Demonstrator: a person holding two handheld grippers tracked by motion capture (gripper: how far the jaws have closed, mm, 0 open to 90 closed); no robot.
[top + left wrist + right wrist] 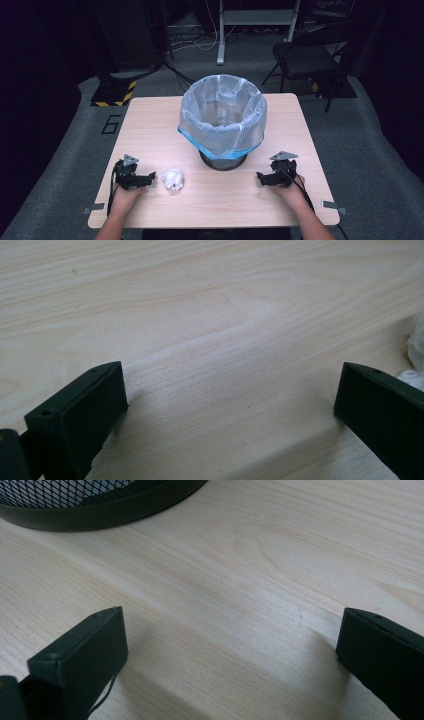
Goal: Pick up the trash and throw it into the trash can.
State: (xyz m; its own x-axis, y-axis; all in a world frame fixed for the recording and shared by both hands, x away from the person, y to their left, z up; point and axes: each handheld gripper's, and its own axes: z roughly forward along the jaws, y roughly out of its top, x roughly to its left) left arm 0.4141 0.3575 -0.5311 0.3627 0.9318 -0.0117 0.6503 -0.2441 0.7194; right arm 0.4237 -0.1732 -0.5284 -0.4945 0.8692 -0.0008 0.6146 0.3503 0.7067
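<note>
paper wad: crumpled white ball on the table, just beside the left gripper's tips, on their inner side; its edge peeks in next to one finger in the left gripper view
left gripper: rests low on the tabletop, tips aimed at the wad; fingers wide apart, nothing between them, bare wood in the gap
right gripper: rests on the table on the far side of the bin from the wad, well apart from it; fingers wide, nothing held
step: judged as start, before pickup; wad not yet touched, both hands parked
next move: likely slide left gripper sideways so wad sits between the fingers, close gently, lift, carry over bin rim, let go; wad is soft, should squash easily; risk is pushing it away with one fingertip
bin: mesh wastebasket ahead of both grippers, between them; its dark base is near, ahead of the right fingers
liner: pale plastic bag folded over the rim, blue edge hanging down
bin contents: looks empty, only creased bag seen inside; bottom not fully clear
</note>
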